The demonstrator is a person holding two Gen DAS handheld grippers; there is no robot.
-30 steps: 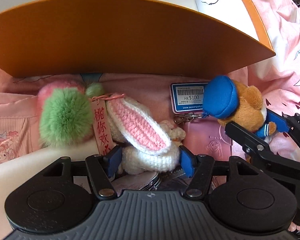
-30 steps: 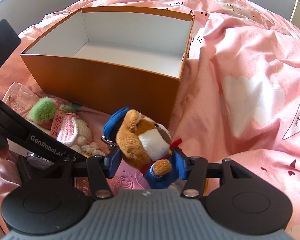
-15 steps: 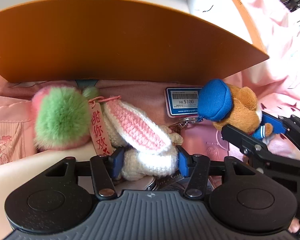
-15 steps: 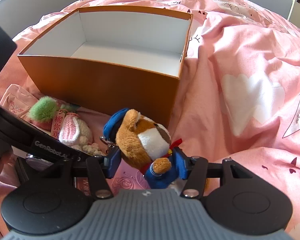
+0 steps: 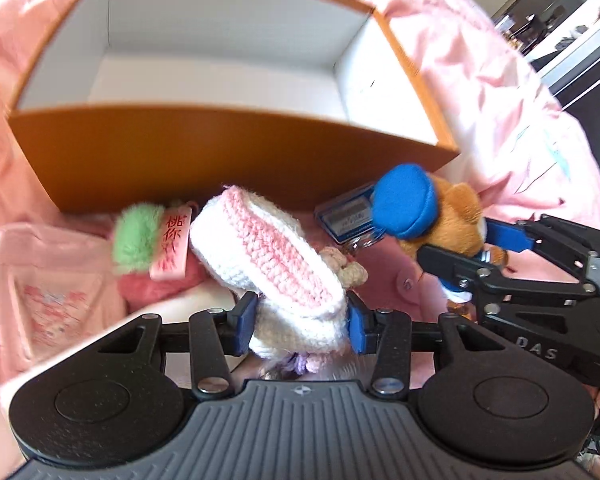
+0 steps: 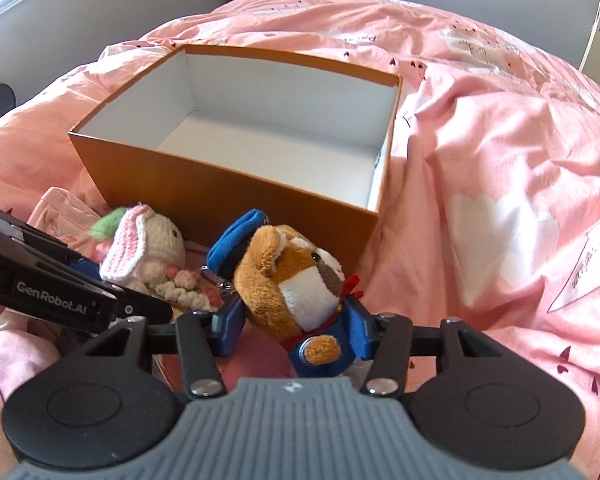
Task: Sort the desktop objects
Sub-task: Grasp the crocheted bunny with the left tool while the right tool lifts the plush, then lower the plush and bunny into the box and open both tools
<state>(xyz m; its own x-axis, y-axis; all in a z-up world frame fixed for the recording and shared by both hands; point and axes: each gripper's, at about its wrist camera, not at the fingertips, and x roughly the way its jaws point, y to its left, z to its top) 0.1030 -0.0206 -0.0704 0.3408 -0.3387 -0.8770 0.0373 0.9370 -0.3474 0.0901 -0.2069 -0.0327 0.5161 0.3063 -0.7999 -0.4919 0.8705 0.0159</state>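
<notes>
Both my jaws are closing, each one with a soft toy between its blue pads. On my left side, the left gripper [image 5: 300,320] presses on the body of the crochet rabbit [image 5: 276,264]. The rabbit's long ear, pink inside and white at the edge, runs on a diagonal from the pads up and to the left, toward the near wall of the orange box [image 5: 220,156].

Only the left wrist view shows the red tag with Chinese characters [image 5: 172,244] beside the green pompom [image 5: 138,236], and also the blue price card [image 5: 348,216] behind the bear's cap. This view is a little blurred. Only the right wrist view shows the rabbit's face and the small crochet flowers [image 6: 184,284] lying under it.

On my right side, the right gripper [image 6: 296,332] squeezes the plush bear [image 6: 292,280] at its blue jacket. The bear stands almost upright between the pads, its head tilted left and its blue cap toward the box. The box is open, white inside, and sits on the pink bedcover [image 6: 500,152] just behind both toys.
</notes>
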